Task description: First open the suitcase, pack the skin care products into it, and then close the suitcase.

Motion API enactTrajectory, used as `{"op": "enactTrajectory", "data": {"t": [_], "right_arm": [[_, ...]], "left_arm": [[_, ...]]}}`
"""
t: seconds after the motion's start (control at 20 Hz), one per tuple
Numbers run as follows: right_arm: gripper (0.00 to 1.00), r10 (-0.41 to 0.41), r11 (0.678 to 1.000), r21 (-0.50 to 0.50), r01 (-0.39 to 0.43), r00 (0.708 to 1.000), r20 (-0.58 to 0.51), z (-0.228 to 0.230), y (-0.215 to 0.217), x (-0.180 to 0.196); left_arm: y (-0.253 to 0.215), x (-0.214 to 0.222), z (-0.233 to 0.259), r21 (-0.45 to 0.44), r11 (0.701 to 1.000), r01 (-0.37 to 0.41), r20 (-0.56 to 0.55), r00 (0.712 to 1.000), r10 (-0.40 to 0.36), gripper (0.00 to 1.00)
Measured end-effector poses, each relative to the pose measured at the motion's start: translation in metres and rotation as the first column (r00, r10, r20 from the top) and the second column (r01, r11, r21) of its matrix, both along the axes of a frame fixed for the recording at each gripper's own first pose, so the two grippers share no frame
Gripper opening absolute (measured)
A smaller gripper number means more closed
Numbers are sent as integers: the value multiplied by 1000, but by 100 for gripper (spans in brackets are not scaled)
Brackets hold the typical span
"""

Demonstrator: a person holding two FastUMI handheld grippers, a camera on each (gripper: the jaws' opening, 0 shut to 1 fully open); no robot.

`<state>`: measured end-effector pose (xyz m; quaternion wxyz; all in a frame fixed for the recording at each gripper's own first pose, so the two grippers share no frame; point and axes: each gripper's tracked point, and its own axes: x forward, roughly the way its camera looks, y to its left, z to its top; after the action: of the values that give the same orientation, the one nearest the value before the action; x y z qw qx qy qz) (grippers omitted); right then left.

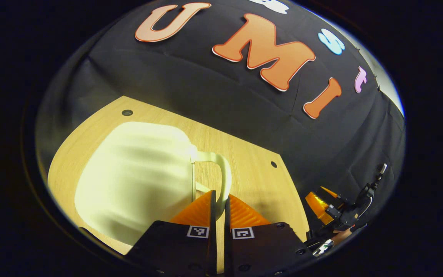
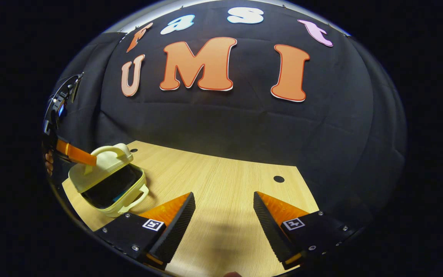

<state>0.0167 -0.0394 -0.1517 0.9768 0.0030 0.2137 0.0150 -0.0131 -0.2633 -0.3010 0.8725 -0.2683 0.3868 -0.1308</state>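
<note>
Suitcase: in the right gripper view a small pale yellow suitcase (image 2: 108, 181) sits on the wooden table (image 2: 221, 181) at the far left, near the table's left edge, its lid (image 2: 100, 165) raised at a slant over a dark interior.
Suitcase contents: something bluish shows low inside, too small to tell what it is.
Left gripper: in the left gripper view the left gripper (image 1: 220, 204) has its fingers pressed together on the lid's handle (image 1: 221, 173), the thin pale loop passing between them (the lid's ribbed shell fills the area to the left of the fingers, blurred).
Left gripper from afar: in the right gripper view it reaches in from the left and meets the lid at its handle (image 2: 110, 152).
Right gripper: in the right gripper view the right gripper (image 2: 224, 200) hangs over bare tabletop with its fingers spread wide and nothing between them, well apart from the suitcase, which lies to its left.
Right gripper from afar: in the left gripper view it shows at the lower right, beyond the table's right edge, held by a hand.
Edges: the table's far edge meets the black cloth wall (image 2: 244, 119); two small dark holes mark the tabletop near that edge, one (image 2: 278, 179) to the right.
Open room: bare wood stretches from the suitcase rightward across the middle and right of the table.
</note>
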Motion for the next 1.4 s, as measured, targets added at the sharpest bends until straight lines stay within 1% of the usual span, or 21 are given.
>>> {"op": "enactTrajectory", "data": {"t": [0.05, 0.1, 0.15, 0.3, 0.35, 0.4, 0.45, 0.5, 0.55, 0.65, 0.7, 0.8, 0.9, 0.95, 1.0, 1.05, 1.1, 1.15, 1.25, 1.35, 1.4], "right_arm": [[97, 3, 1000, -3, -3, 1000, -1, -1, -2, -2], [96, 8, 1000, -4, -8, 1000, -3, -2, -4, -2], [96, 12, 1000, -3, -12, 1000, -3, -2, -6, -2], [96, 16, 1000, 1, -16, 1000, 2, -1, -10, -5], [96, 22, 1000, 1, -22, 1000, 4, 0, -11, -5], [96, 25, 1000, -3, -25, 1000, 5, 1, -12, -5], [96, 29, 1000, -5, -29, 1000, 7, 1, -12, -6], [96, 31, 999, -6, -31, 999, 9, 2, -13, -6], [97, 32, 999, -5, -32, 999, 13, 3, -14, -8], [96, 31, 1000, -1, -31, 999, 26, 9, -13, -7], [96, 32, 999, 4, -32, 999, 36, 13, -13, -8], [96, 29, 1000, 0, -29, 997, 67, 25, -12, -8], [96, 31, 999, -17, -29, 992, 119, 41, -12, -7], [96, 42, 999, -16, -40, 990, 137, 49, -9, -6], [96, 48, 999, -11, -47, 988, 145, 51, -4, -5], [96, 56, 998, -4, -56, 987, 152, 55, -1, -4], [96, 61, 998, 5, -63, 985, 160, 61, 3, -3], [96, 66, 997, 12, -70, 982, 174, 67, 5, -3], [96, 96, 994, 35, -106, 972, 215, 82, 14, -4], [96, 103, 992, 38, -117, 961, 255, 93, 17, -3], [96, 106, 993, 30, -118, 957, 270, 96, 16, -3]], "left_arm": [[-8, -2, -7, 25, 1000, 15, -14, 1000, -15, 7], [-14, -4, -14, 54, 998, 34, -26, 999, -33, 10], [-17, -4, -22, 89, 995, 52, -37, 998, -49, 7], [-33, -11, -45, 185, 974, 127, -81, 990, -113, 7], [-37, -14, -57, 216, 965, 147, -94, 987, -130, 14], [-41, -17, -65, 236, 957, 170, -109, 983, -147, 14], [-47, -20, -69, 250, 949, 194, -128, 978, -166, 19], [-56, -25, -73, 241, 946, 218, -138, 972, -189, 25], [-78, -30, -71, 195, 951, 239, -137, 967, -215, 35], [-98, -33, -62, 179, 953, 245, -101, 968, -230, 38], [-98, -31, -58, 205, 949, 240, -76, 971, -229, 43], [-99, -21, -48, 241, 943, 228, -9, 972, -233, 65], [-100, -14, -18, 279, 939, 200, 70, 971, -227, 72], [-100, -11, -1, 298, 939, 173, 112, 970, -214, 83], [-101, -8, 14, 314, 938, 147, 152, 967, -202, 85], [-99, -3, 26, 335, 936, 111, 196, 963, -184, 82], [-96, 4, 38, 347, 935, 73, 239, 957, -163, 90], [-92, 9, 47, 352, 936, 25, 289, 948, -134, 93], [-90, 15, 69, 321, 945, -58, 378, 923, -72, 94], [-91, 18, 82, 277, 956, -93, 431, 902, -37, 94], [-88, 19, 86, 276, 954, -113, 450, 893, -25, 94]]}}
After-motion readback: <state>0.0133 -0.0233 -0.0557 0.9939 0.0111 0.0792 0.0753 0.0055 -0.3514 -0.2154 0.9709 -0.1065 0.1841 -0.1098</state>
